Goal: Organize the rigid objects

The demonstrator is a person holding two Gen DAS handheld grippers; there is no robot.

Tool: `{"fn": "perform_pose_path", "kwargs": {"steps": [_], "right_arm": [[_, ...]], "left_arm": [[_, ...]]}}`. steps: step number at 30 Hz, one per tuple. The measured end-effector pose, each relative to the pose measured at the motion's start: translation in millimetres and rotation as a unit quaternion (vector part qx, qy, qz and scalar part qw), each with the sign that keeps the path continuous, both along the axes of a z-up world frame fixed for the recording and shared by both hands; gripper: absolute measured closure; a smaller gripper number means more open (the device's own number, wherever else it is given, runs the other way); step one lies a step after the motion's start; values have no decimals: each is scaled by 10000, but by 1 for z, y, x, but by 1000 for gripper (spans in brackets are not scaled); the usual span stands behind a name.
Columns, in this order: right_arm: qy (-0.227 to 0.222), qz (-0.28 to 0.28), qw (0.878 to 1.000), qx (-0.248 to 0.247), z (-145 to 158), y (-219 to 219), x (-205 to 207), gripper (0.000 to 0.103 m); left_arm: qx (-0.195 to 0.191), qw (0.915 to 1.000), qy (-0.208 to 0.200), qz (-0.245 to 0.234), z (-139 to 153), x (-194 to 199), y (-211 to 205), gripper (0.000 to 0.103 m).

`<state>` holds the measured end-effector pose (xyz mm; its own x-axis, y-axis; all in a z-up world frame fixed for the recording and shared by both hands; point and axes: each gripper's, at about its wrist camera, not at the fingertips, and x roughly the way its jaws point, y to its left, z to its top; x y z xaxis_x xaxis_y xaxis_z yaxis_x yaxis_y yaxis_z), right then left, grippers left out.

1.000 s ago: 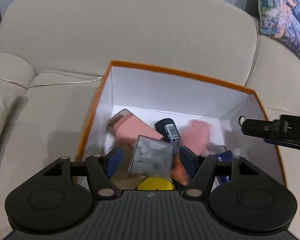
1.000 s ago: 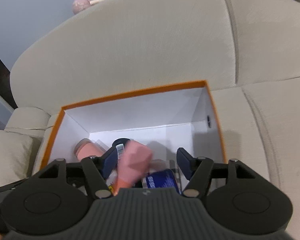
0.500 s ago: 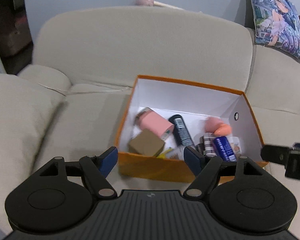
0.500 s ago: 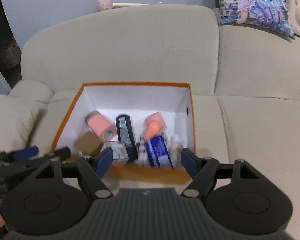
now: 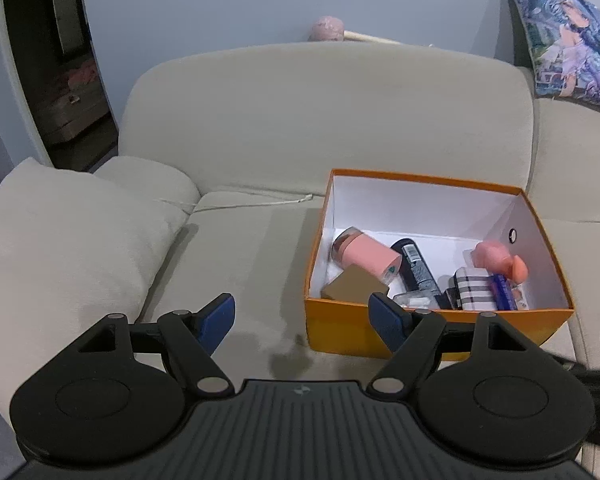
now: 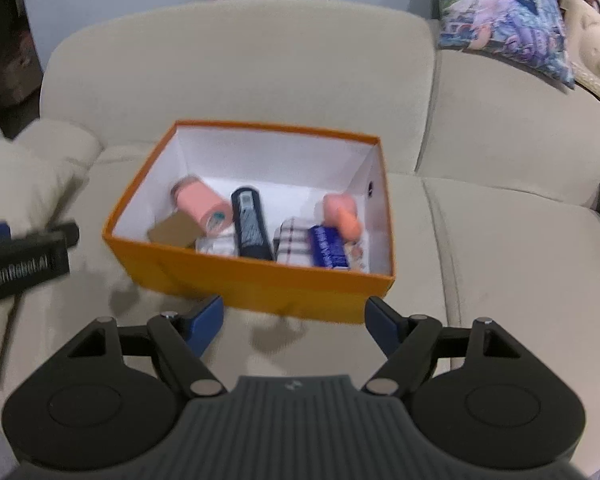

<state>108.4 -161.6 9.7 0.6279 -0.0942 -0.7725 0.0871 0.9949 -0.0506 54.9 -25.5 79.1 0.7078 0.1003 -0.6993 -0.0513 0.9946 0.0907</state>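
Broadly, a beige fabric sofa point(image 5: 308, 120) fills both views, and an orange cardboard box with a white inside point(image 6: 260, 280) sits on its seat cushion. Both claws hang in front of the box, outside it and apart from it. The left claw point(image 5: 302, 318) is spread wide with nothing between its blue pads, the box ahead and to its right. The right claw point(image 6: 294, 326) is likewise spread and bare, the box's near wall just beyond its tips. Inside the box lie a pink cylinder point(image 5: 366, 254), a black tube with a barcode point(image 6: 251, 224) beside it, a brown cardboard cube point(image 5: 356, 289), a plaid-patterned case point(image 5: 474, 290), a blue packet point(image 6: 327, 247) and a pink-and-orange toy point(image 5: 500, 260).
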Motion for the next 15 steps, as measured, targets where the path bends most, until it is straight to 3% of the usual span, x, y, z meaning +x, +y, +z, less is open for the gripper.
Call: {"fn": "perform_pose_path", "kwargs": {"steps": [15], "right_arm": [[38,-98,9999,-19,-10,9,12,23]], "left_arm": [[-110,9998,164,-9,-5,-4,4,13]]}}
